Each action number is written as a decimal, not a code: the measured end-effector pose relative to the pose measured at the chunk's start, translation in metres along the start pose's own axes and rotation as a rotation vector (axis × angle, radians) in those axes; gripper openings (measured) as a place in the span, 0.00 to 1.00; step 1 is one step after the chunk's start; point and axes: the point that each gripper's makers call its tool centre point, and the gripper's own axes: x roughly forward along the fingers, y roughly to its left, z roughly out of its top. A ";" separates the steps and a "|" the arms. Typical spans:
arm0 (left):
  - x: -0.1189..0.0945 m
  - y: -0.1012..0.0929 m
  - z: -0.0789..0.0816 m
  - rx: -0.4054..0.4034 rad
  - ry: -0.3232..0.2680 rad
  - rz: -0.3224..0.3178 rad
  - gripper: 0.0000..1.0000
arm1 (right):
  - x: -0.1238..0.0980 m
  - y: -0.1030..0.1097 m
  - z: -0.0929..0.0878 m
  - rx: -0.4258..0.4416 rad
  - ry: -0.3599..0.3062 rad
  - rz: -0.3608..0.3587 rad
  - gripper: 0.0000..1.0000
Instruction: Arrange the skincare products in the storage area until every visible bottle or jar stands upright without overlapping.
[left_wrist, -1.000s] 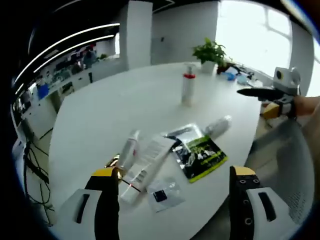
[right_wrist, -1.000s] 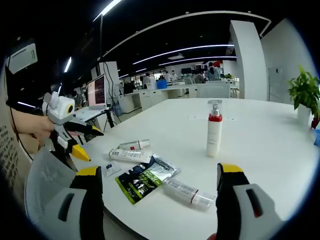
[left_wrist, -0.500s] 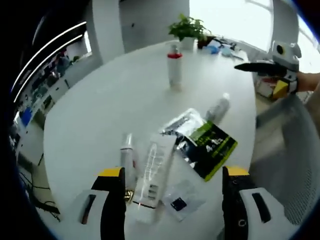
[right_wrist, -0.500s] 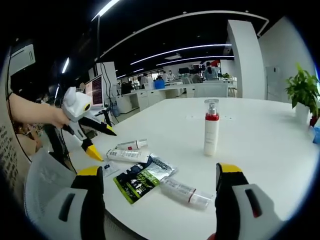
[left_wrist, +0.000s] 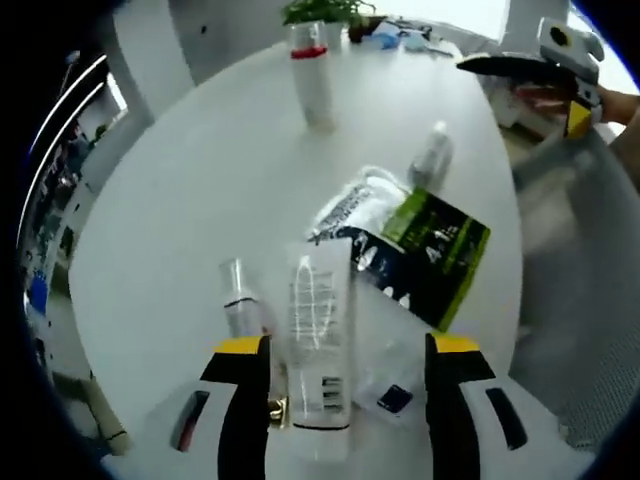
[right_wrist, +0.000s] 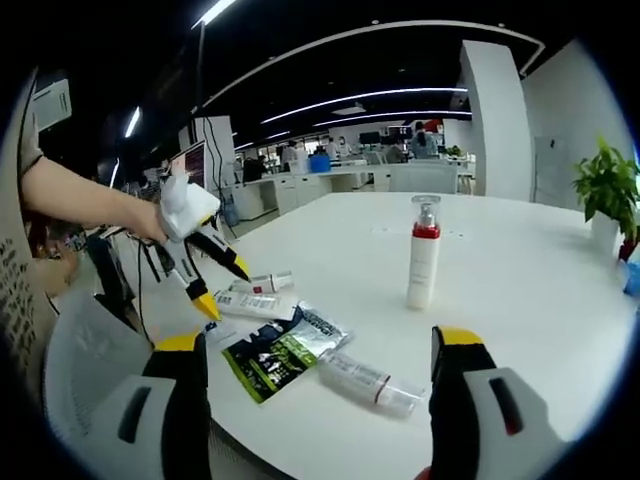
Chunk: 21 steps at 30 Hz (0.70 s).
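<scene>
On the round white table (left_wrist: 180, 180) a white pump bottle (left_wrist: 312, 75) with a red collar stands upright. A wide white tube (left_wrist: 320, 320) and a thin tube (left_wrist: 240, 310) lie flat, side by side. My left gripper (left_wrist: 348, 346) hovers open just above them, its jaws either side of the wide tube. A clear bottle (left_wrist: 430, 155) lies on its side beyond a black-and-green sachet (left_wrist: 430, 255). My right gripper (right_wrist: 318, 340) is open and empty near the table edge, facing the pump bottle (right_wrist: 422, 255) and the lying bottle (right_wrist: 365, 383). The left gripper (right_wrist: 227, 291) hangs over the tubes (right_wrist: 255, 303).
A silver sachet (left_wrist: 355, 205) and a small clear sachet (left_wrist: 395, 385) lie among the products. A potted plant (right_wrist: 605, 185) stands at the far table edge. A grey mesh chair (right_wrist: 90, 350) is beside the table. Bare tabletop (right_wrist: 520, 300) surrounds the pump bottle.
My left gripper has come forward and down over the two lying tubes, which now sit between its jaws. The right gripper has hardly moved. The products have not moved.
</scene>
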 end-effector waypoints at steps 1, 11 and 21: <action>0.003 0.002 0.000 0.014 0.010 0.004 0.57 | 0.000 -0.001 0.000 0.003 -0.001 -0.003 0.92; 0.020 0.010 -0.002 0.048 0.085 -0.036 0.49 | 0.001 -0.003 -0.003 0.006 0.009 -0.012 0.91; 0.034 0.016 -0.006 0.043 0.139 -0.054 0.43 | 0.001 -0.004 -0.004 0.009 0.017 -0.015 0.90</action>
